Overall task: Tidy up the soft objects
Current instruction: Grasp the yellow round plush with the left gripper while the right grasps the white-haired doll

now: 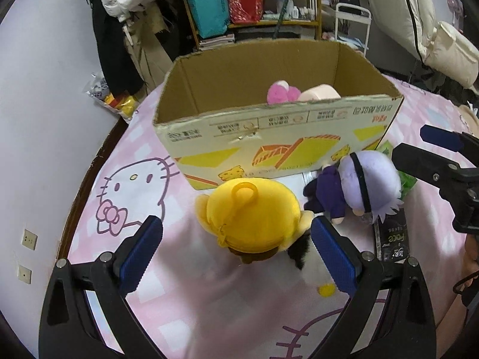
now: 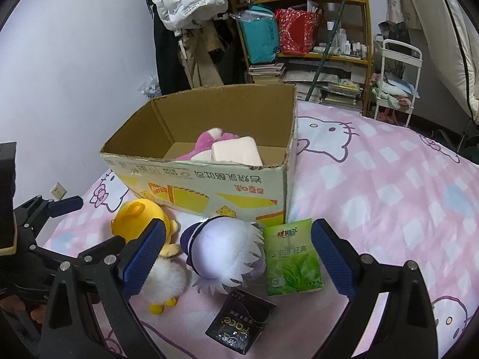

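Note:
An open cardboard box [image 1: 278, 137] stands on the pink bed and holds a pink plush [image 1: 280, 91] and a pale pink soft block [image 2: 236, 151]. In front of it lie a yellow-hooded plush [image 1: 254, 218] and a purple-haired doll [image 1: 368, 179]. My left gripper [image 1: 236, 245] is open, its fingers on either side of the yellow plush, just short of it. My right gripper [image 2: 238, 248] is open above the purple-haired doll [image 2: 227, 251]. A green tissue pack [image 2: 292, 263] and a black packet [image 2: 239, 323] lie beside the doll.
The bed cover [image 2: 389, 194] has a cat print. A wall [image 1: 45, 119] runs along the left. A shelf [image 2: 314, 30] with bags and hanging coats [image 2: 185, 15] stand behind the bed. A white cart [image 2: 398, 83] is at the back right.

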`<state>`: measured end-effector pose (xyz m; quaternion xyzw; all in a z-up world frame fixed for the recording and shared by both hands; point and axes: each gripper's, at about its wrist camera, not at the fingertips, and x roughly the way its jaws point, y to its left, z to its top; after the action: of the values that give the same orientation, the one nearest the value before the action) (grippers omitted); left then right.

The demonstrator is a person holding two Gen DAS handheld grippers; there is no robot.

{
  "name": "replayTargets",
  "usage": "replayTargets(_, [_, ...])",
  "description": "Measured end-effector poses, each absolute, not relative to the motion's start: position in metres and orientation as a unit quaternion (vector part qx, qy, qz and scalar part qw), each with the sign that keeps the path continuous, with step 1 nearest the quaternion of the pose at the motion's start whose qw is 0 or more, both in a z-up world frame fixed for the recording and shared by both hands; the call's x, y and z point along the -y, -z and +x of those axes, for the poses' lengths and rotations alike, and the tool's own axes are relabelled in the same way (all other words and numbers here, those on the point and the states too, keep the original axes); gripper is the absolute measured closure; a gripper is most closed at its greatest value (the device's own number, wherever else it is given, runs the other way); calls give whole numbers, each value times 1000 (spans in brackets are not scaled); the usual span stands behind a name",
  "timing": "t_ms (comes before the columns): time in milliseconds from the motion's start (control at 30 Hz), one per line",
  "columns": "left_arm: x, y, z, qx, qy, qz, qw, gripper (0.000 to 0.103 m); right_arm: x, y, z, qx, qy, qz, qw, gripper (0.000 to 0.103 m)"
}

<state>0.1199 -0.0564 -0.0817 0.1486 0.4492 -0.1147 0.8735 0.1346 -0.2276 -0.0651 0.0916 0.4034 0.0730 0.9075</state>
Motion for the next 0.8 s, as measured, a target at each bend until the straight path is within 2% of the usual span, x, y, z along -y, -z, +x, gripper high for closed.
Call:
replayTargets(633, [69, 128, 150, -511, 115, 154, 838, 5, 213, 97, 150, -445, -98, 79, 887, 2])
replayTargets(700, [68, 131, 152, -514, 118, 148, 836, 5, 211, 100, 151, -448, -103, 78, 884, 12])
replayTargets(800, [67, 135, 156, -518, 118, 143, 835, 5, 208, 105, 154, -459, -109, 79, 878, 15])
